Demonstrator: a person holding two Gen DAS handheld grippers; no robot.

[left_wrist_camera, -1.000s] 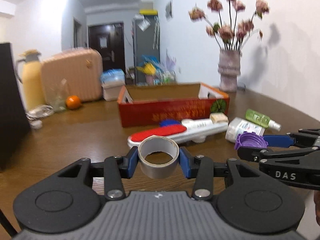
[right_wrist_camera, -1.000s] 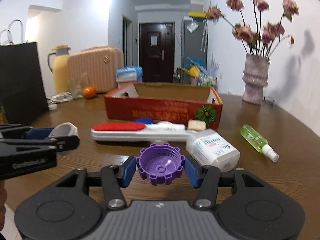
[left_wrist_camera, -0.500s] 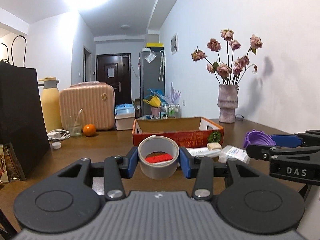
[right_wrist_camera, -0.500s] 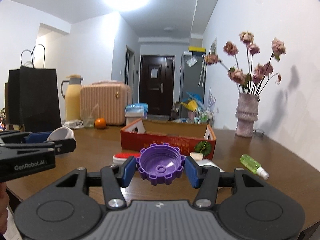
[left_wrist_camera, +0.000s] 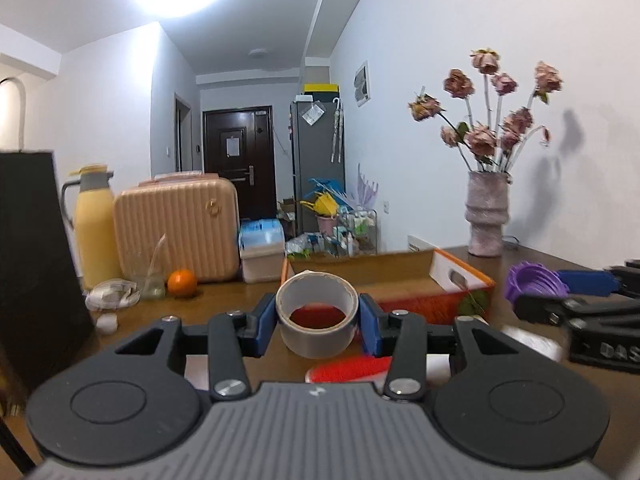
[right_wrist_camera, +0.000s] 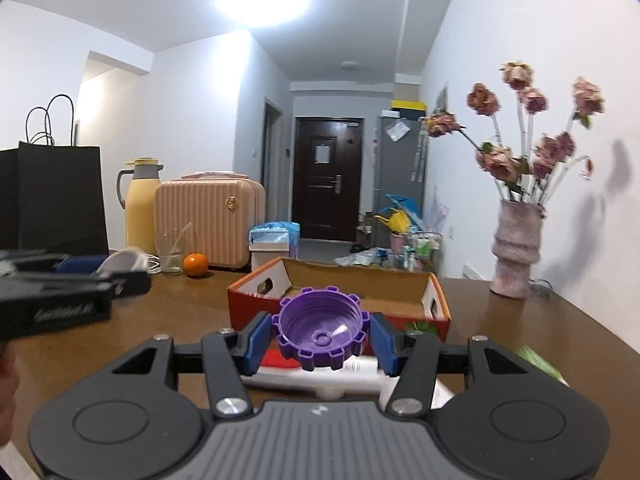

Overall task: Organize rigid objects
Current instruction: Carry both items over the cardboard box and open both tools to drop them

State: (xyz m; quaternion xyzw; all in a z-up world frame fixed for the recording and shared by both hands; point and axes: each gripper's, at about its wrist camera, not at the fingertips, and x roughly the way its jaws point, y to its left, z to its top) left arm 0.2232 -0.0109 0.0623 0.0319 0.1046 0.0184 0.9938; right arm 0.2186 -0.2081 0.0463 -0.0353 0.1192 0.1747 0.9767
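My left gripper (left_wrist_camera: 317, 322) is shut on a grey roll of tape (left_wrist_camera: 316, 340), held in the air just in front of the red cardboard box (left_wrist_camera: 416, 302). My right gripper (right_wrist_camera: 319, 338) is shut on a purple toothed cap (right_wrist_camera: 320, 330), also held in the air before the same box (right_wrist_camera: 320, 306). Each gripper shows in the other's view: the right one with the cap (left_wrist_camera: 534, 278) at the right, the left one with the tape (right_wrist_camera: 122, 260) at the left. Below lie a red-and-white lint brush (left_wrist_camera: 348, 368) and a white bottle (right_wrist_camera: 438, 392).
A brown table (right_wrist_camera: 520, 336) carries a vase of dried flowers (right_wrist_camera: 514, 248) at the back right, a green spray bottle (right_wrist_camera: 538, 364), an orange (right_wrist_camera: 196, 264), a glass (right_wrist_camera: 170, 252), a pink suitcase (right_wrist_camera: 208, 224), a yellow flask (right_wrist_camera: 140, 208) and a black paper bag (right_wrist_camera: 56, 196) at the left.
Both grippers rose from low over the table, then moved forward toward the red box with the tape and the cap still held. The box now looms larger.
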